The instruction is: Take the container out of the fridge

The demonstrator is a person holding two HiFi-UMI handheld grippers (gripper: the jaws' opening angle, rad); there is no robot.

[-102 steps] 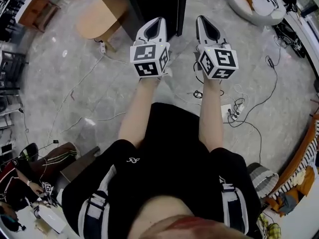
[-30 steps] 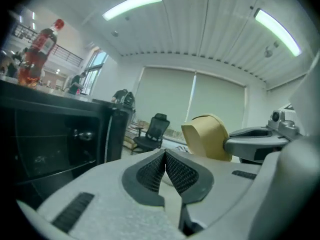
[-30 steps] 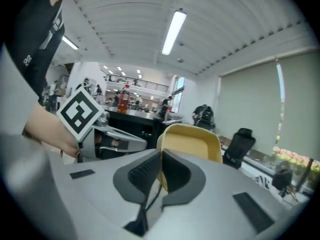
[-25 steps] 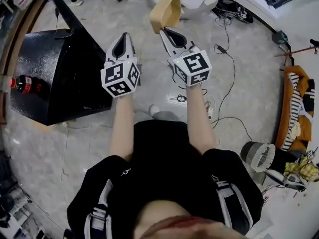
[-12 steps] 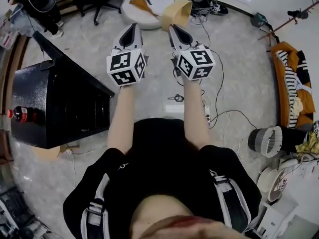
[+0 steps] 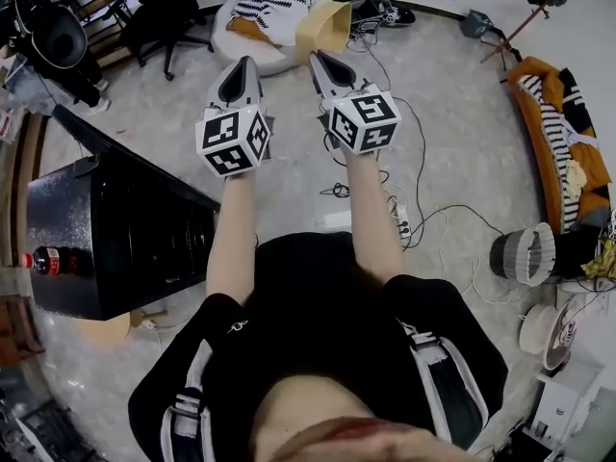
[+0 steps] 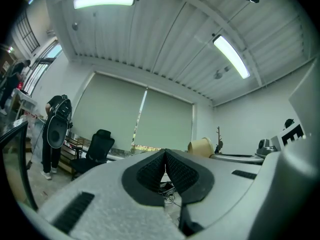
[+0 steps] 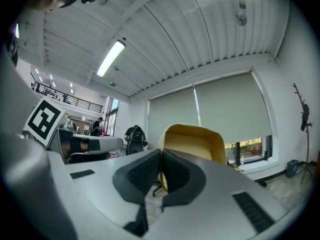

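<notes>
Apparently done: my right gripper [image 6: 316, 58] pinches the container [image 6: 325, 27] well apart from the fridge [image 6: 115, 229]; left gripper [image 6: 241, 64] closed, empty.

person wears a blk short-sleeved top [image 6: 318, 296], w/ a small wht logo [image 6: 234, 326] on the left sleeve. grey-wht webbing w/ dark buckles runs over both shoulders: left strap [image 6: 189, 414], right strap [image 6: 438, 378]. left gripper [image 6: 241, 64] & right gripper [image 6: 317, 59] have pale grey-wht shells tapering to a point at the far end, w/ a blk hollow on top. each has a wht cube at the near end, left cube [image 6: 231, 141], right cube [image 6: 363, 120], w/ blk square markers on every face seen. in the gripper views the pads [image 7: 149, 173] are blk & ribbed, and the shells have narrow blk slots [image 7: 75, 211].
</notes>
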